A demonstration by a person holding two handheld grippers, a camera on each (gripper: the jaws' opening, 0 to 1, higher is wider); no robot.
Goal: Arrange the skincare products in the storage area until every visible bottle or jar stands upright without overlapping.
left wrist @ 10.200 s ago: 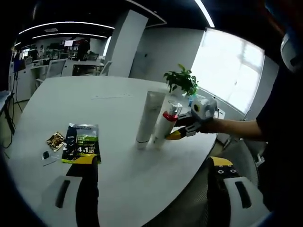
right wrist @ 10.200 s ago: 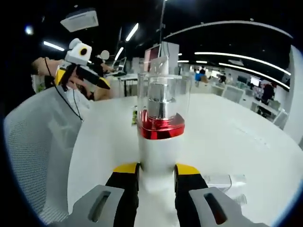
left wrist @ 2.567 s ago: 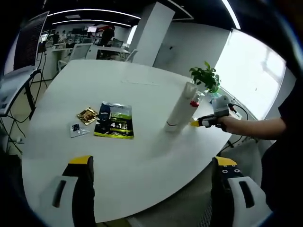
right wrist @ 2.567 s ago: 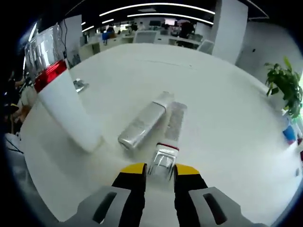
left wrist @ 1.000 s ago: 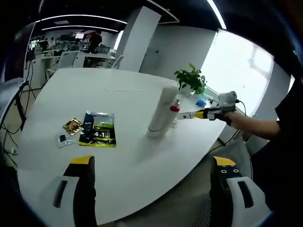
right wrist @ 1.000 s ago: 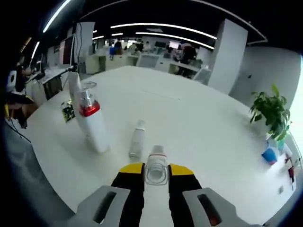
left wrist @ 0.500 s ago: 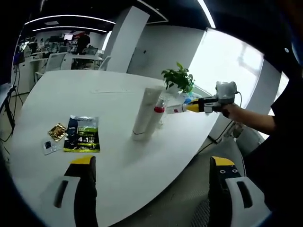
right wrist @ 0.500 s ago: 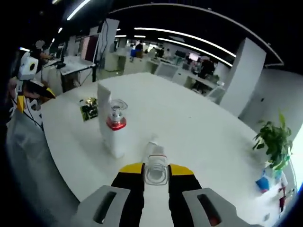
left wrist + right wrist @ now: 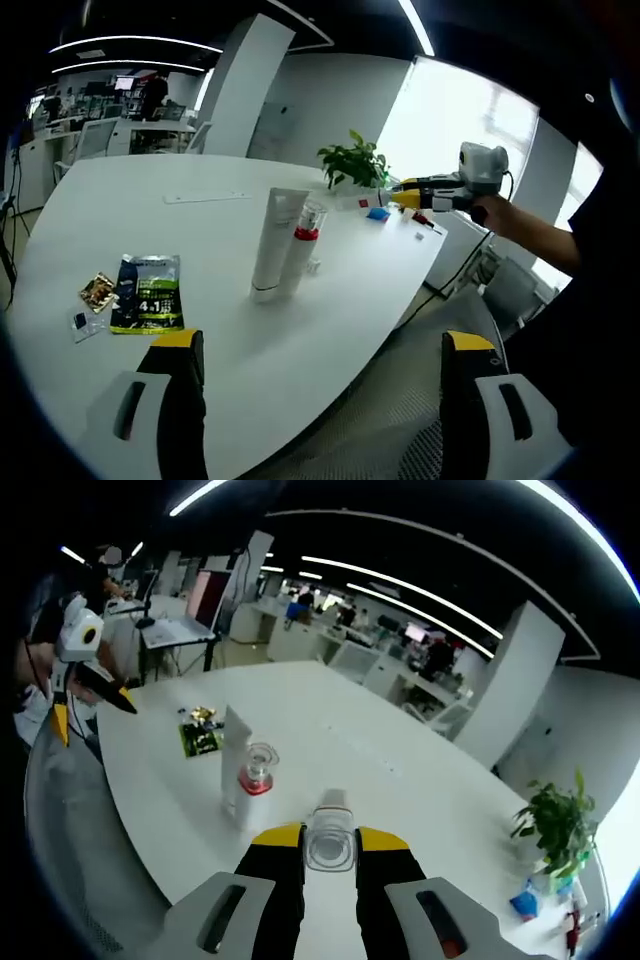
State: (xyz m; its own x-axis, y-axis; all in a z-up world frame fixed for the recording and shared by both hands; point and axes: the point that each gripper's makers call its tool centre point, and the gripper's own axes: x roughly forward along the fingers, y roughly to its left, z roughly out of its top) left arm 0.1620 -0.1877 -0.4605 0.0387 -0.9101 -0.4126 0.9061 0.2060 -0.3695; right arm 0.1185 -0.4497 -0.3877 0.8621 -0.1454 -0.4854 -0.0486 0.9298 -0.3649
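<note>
The right gripper [image 9: 329,842] is clamped on a small clear bottle [image 9: 329,843] and holds it up in the air above the white table [image 9: 200,200]. On the table a white tube [image 9: 270,245] and a red-collared bottle [image 9: 298,250] stand upright, touching. The left gripper [image 9: 320,350] has its jaws wide apart, holding nothing.

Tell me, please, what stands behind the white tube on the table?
In the left gripper view, a bottle with a red collar stands upright just behind the white tube. The tube covers part of the bottle's body, so whether they touch cannot be seen.
</note>
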